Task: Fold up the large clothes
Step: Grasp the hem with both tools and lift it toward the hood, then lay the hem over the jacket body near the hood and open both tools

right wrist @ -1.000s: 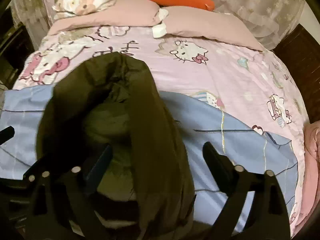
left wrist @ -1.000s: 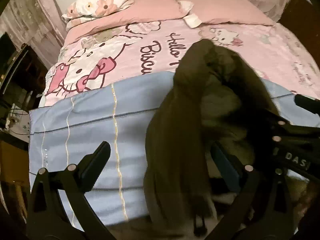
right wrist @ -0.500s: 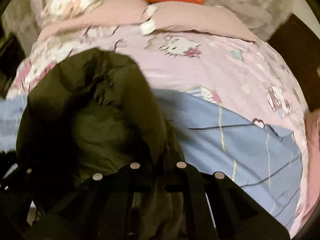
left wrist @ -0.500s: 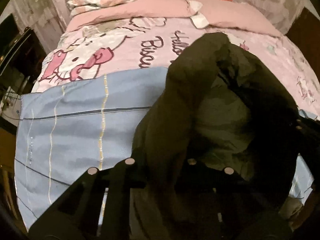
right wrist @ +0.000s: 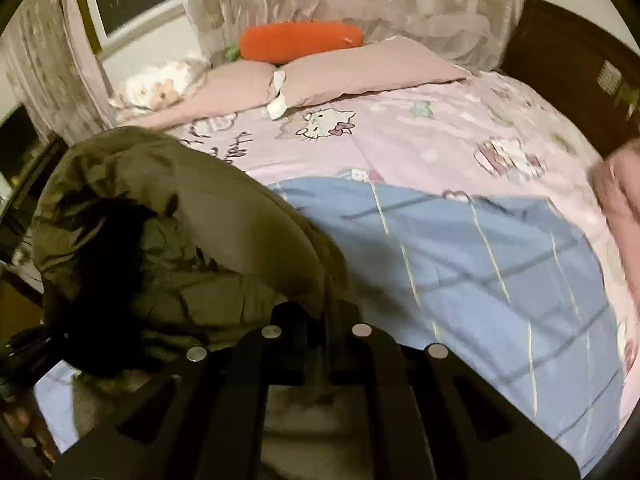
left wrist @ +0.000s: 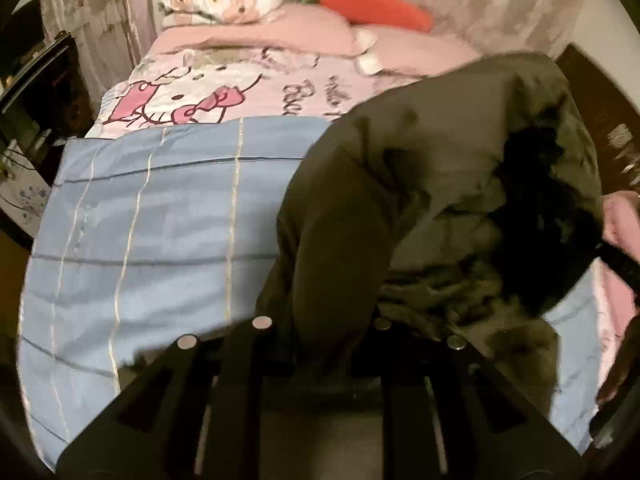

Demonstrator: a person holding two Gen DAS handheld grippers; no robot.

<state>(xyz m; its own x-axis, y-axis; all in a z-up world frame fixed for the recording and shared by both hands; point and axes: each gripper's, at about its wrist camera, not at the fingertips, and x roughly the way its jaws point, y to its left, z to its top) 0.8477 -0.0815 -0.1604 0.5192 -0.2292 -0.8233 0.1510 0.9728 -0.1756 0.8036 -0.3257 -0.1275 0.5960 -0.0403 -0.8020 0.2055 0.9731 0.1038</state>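
Note:
A large dark olive jacket point(left wrist: 432, 184) is bunched in a tall heap over the near part of the bed. My left gripper point(left wrist: 320, 344) is shut on its near left edge, with the cloth rising up and to the right from the jaws. In the right wrist view the same jacket point(right wrist: 172, 232) fills the left side. My right gripper point(right wrist: 316, 340) is shut on its near right edge. The fingertips of both grippers are buried in the fabric.
A light blue striped sheet point(left wrist: 160, 232) point(right wrist: 480, 264) covers the near half of the pink cartoon-cat bedspread point(right wrist: 420, 140). Pink pillows point(right wrist: 360, 72) and an orange carrot cushion point(right wrist: 300, 42) lie at the head. Dark furniture point(left wrist: 36, 92) stands left, and a dark headboard point(right wrist: 568, 76) right.
Both grippers were open beside the jacket one second ago. They closed on its near edges and have lifted the garment up off the bed.

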